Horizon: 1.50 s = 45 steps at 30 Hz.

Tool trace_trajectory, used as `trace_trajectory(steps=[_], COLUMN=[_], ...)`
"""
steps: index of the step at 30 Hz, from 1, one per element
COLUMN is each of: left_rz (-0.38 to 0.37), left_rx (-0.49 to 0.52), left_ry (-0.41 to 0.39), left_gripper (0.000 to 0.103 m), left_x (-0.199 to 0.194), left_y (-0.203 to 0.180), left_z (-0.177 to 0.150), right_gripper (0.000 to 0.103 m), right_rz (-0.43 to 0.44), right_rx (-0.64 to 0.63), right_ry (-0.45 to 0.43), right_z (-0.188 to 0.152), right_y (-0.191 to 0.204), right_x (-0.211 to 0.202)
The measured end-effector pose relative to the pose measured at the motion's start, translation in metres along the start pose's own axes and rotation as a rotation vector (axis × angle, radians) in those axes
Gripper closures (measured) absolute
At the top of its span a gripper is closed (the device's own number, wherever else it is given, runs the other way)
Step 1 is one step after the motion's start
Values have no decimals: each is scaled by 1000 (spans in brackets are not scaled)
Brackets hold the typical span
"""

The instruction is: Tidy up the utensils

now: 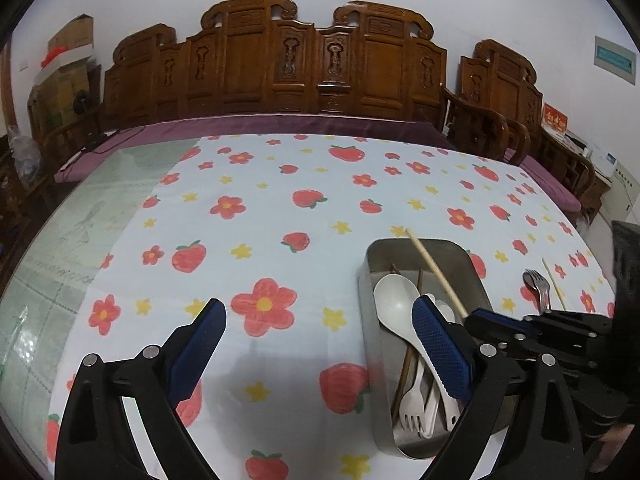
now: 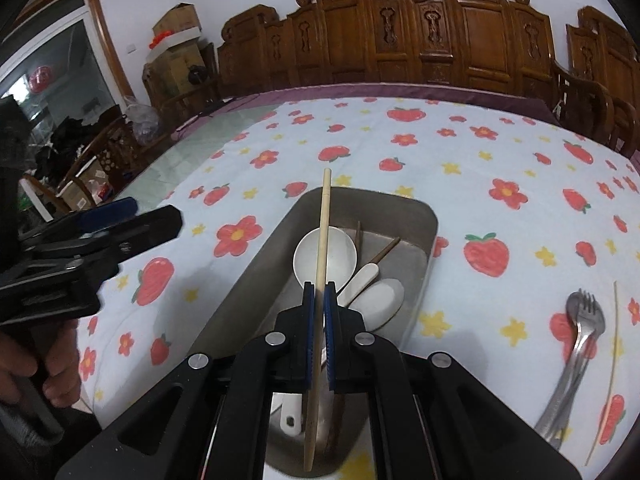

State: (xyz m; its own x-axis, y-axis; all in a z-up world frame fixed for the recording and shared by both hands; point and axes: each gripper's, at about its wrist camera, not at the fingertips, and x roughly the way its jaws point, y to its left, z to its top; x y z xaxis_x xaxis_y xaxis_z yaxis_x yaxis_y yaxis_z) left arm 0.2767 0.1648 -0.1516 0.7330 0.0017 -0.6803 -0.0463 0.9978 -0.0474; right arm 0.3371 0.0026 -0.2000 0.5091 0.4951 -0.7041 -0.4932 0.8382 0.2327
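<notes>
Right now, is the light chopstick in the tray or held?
Held: the right gripper pinches the light chopstick above the metal tray.

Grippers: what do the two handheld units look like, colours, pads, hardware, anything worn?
Both match: the left gripper and right gripper have matte black angular linkage arms with triangular cut-outs and round silver pivot pins. Fingers carry blue pads with a fine cross-hatched grip texture. No cables or markings are visible. In the right wrist view, the hand on the left unit shows a grey knitted sleeve cuff at the wrist.
</notes>
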Motion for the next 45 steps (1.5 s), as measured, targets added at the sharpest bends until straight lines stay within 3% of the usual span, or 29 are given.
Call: trace_trajectory(steps=[13, 24, 27, 35, 39, 45], left_rz=[-2, -25, -39, -98, -127, -165], left_rx=[4, 8, 13, 48, 80, 142], left_ry=[5, -15, -37, -60, -59, -44], left_gripper=[12, 12, 12, 12, 12, 12], left_x=[-1, -5, -11, -23, -24, -20], left_y=[-2, -20, -33, -76, -100, -134], left_z=[-1, -2, -1, -8, -15, -27], right_gripper=[96, 93, 81, 79, 79, 79], right_rz=[4, -53, -86, -250, -297, -336], right_rx=[60, -90, -105, -96, -29, 36], right_ry=[52, -72, -98, -99, -85, -21], right_z=[-8, -10, -18, -51, -60, -75], right_y=[-1, -9, -31, -108, -148, -193], right_x=[32, -27, -58, -118, -123, -101])
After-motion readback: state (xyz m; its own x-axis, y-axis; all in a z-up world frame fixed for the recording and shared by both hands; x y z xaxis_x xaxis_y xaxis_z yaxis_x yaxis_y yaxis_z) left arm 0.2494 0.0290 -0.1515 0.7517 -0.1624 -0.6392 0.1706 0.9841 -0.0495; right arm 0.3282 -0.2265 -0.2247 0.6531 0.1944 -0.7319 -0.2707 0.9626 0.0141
